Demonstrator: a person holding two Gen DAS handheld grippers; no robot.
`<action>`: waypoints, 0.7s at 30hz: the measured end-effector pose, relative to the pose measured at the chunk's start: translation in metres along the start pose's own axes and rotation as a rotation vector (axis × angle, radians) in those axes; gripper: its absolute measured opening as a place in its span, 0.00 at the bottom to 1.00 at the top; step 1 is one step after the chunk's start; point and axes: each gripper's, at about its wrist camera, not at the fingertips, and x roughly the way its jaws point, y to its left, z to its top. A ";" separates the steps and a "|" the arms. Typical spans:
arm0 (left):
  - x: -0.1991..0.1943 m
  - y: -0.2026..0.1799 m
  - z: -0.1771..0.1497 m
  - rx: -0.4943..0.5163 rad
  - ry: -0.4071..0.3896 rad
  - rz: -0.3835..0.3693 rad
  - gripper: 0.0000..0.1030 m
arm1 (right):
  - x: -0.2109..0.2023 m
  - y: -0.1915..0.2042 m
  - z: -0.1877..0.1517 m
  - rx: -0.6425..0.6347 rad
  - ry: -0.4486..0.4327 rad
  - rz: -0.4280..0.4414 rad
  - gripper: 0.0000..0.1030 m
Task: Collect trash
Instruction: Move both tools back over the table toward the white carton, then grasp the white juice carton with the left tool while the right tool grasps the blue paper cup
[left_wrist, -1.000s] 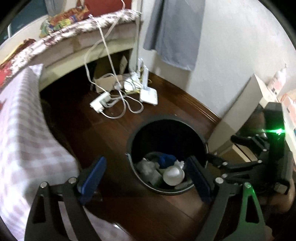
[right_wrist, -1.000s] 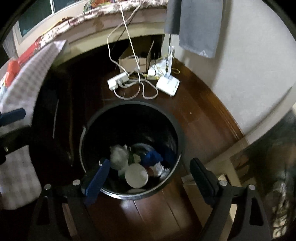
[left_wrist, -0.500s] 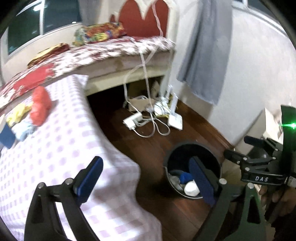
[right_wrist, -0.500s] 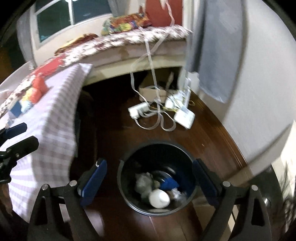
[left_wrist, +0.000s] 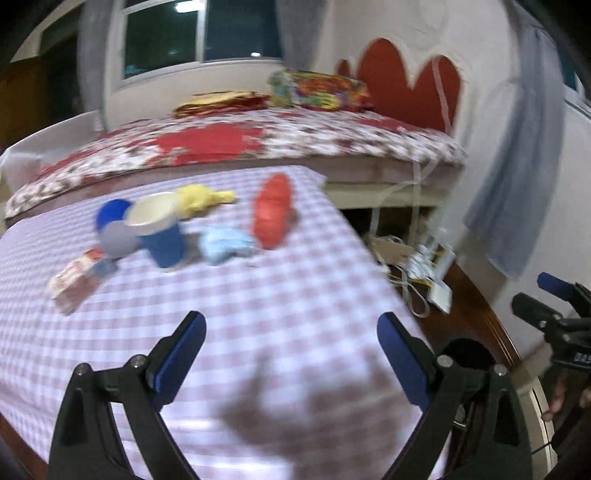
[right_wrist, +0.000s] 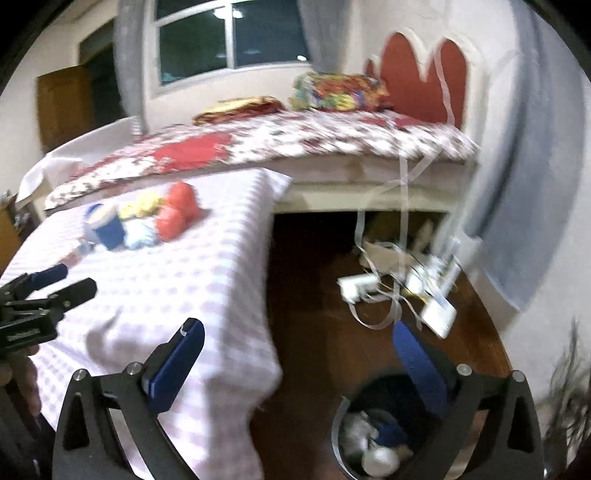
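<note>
Left wrist view: the left gripper (left_wrist: 290, 334) is seen at the bottom centre, its blue fingers (left_wrist: 181, 350) spread wide with nothing between them, above the checked surface (left_wrist: 258, 295).
Trash on the surface: in the upper left of this view a blue cup (left_wrist: 159, 230), a red wrapper (left_wrist: 271, 210), a yellow crumpled piece (left_wrist: 201, 199), a light blue crumpled piece (left_wrist: 223, 245) and a small carton (left_wrist: 74, 282) are shown close together; all are blurred.
Right wrist view: the right gripper (right_wrist: 299, 352) is seen at the bottom, its jaws opening and empty.
Seen only here: a black bin (right_wrist: 341, 428) at the lower right, on the dark wooden floor (right_wrist: 306, 295), with white and blue trash (right_wrist: 380, 456) inside.
Room: a bed (right_wrist: 295, 140) with a floral cover is shown behind the surface, a window (left_wrist: 199, 33) above it, and white cables (right_wrist: 388, 291) on the floor.
</note>
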 end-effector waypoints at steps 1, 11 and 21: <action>-0.001 0.011 0.001 -0.016 -0.005 0.014 0.92 | 0.003 0.012 0.006 -0.015 -0.011 0.011 1.00; -0.015 0.107 -0.007 -0.085 -0.049 0.157 0.92 | 0.039 0.106 0.049 -0.077 0.011 0.084 1.00; -0.004 0.203 -0.016 -0.129 -0.038 0.307 0.92 | 0.081 0.205 0.069 -0.207 0.012 0.191 1.00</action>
